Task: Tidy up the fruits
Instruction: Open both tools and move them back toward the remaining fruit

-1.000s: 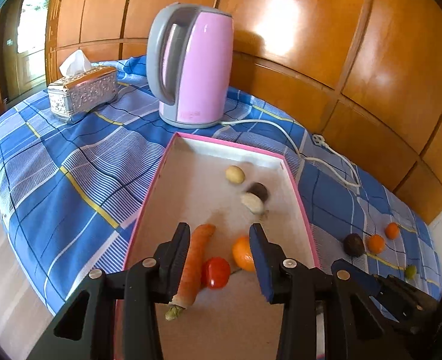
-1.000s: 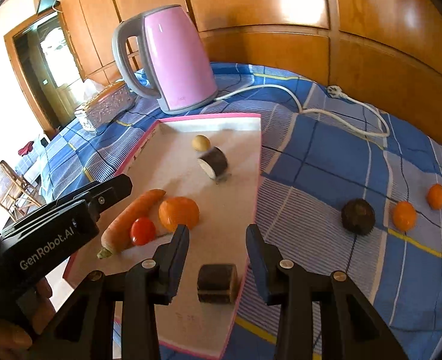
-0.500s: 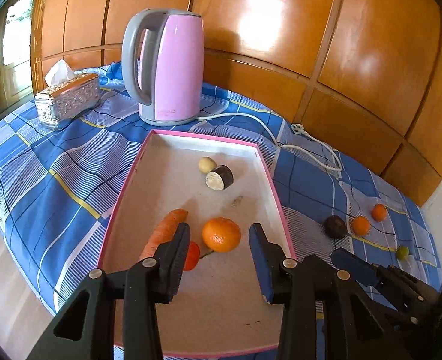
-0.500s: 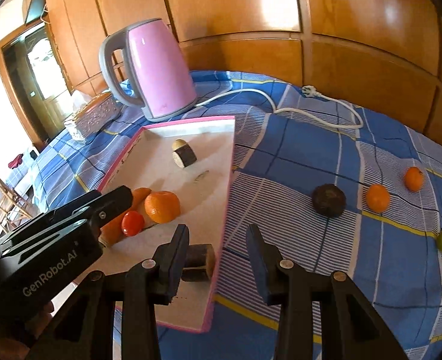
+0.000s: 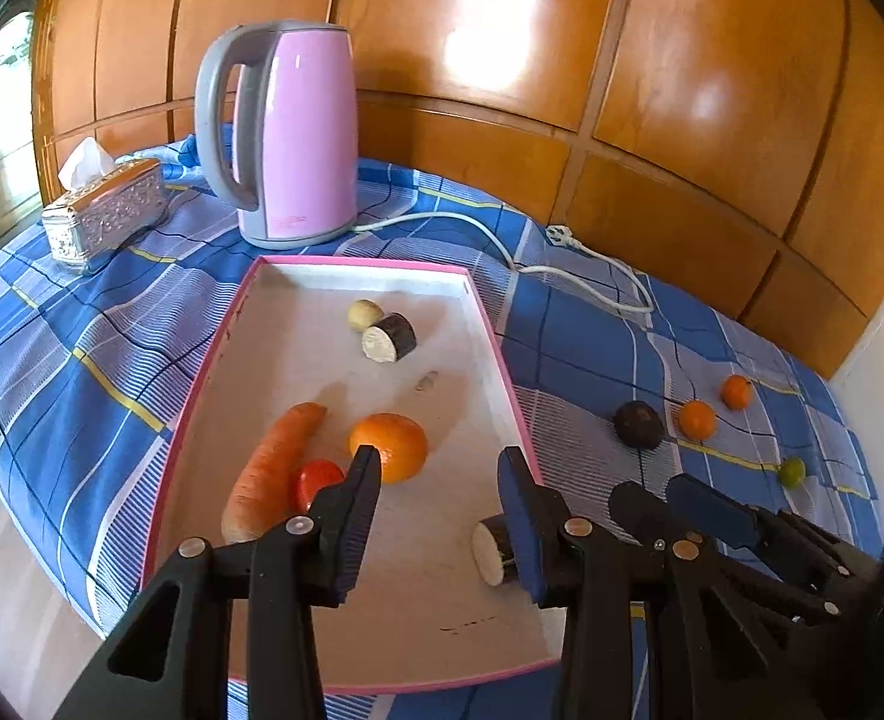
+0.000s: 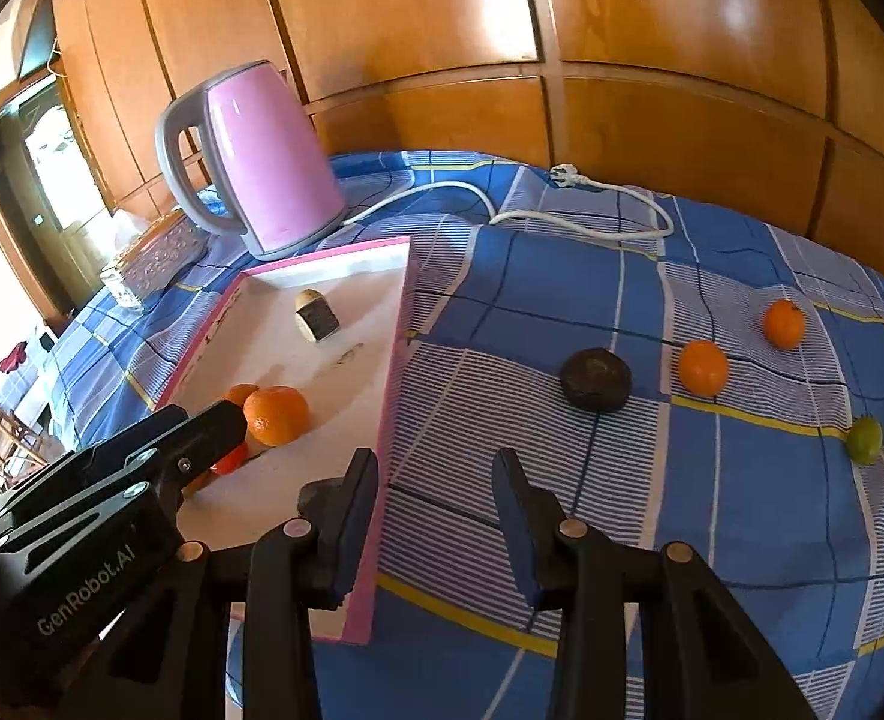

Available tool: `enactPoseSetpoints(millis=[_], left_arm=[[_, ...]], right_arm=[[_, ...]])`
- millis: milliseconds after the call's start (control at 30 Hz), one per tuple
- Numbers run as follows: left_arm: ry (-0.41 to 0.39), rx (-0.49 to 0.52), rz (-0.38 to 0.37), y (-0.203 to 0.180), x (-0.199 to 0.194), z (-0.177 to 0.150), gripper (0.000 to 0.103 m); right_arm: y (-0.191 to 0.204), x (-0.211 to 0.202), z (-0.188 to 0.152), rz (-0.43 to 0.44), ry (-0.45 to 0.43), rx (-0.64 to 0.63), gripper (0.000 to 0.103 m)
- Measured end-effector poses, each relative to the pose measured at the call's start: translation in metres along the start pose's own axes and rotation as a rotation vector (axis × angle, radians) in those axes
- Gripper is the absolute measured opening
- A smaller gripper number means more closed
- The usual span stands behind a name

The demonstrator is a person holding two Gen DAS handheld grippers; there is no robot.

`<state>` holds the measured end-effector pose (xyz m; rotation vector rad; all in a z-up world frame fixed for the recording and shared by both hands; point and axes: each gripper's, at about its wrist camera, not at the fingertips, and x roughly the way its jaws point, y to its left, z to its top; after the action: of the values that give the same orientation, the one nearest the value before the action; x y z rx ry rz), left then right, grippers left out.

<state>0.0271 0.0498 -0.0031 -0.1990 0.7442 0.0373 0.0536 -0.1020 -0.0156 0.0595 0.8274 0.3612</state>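
Note:
A pink-rimmed tray (image 5: 505, 372) (image 6: 395, 360) holds a carrot (image 5: 274, 468), a red tomato (image 5: 317, 478), an orange (image 5: 389, 445) (image 6: 276, 414), a small pale round piece (image 5: 364, 313) and two dark cut pieces (image 5: 389, 337) (image 5: 493, 546). On the blue checked cloth to the right lie a dark round fruit (image 6: 595, 378), two small oranges (image 6: 704, 367) (image 6: 784, 324) and a green lime (image 6: 865, 439). My left gripper (image 5: 439, 474) hangs open over the tray's near half, nothing between its fingers. My right gripper (image 6: 436, 474) is open over the tray's right rim and the cloth.
A pink kettle (image 5: 292, 132) stands behind the tray, its white cord (image 6: 562, 222) trailing across the cloth. A silver tissue box (image 5: 103, 216) sits at the far left. Wooden panels back the cloth-covered surface, and floor shows past its left edge.
Both grippers have shifted to the right. The carrot and tomato now lie left of my left gripper's fingers; the near dark piece has slipped from between my right gripper's fingers to behind its left one.

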Motion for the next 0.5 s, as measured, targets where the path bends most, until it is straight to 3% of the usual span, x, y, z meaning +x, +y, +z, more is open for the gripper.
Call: enactPoseSetpoints(millis=[500], left_arm=[[0.04,0.072,-0.052,-0.031,0.011,-0.006,0.04]], right_arm=[[-0.039,-0.001,-0.012,-0.066,0.012,0.093,0.04]])
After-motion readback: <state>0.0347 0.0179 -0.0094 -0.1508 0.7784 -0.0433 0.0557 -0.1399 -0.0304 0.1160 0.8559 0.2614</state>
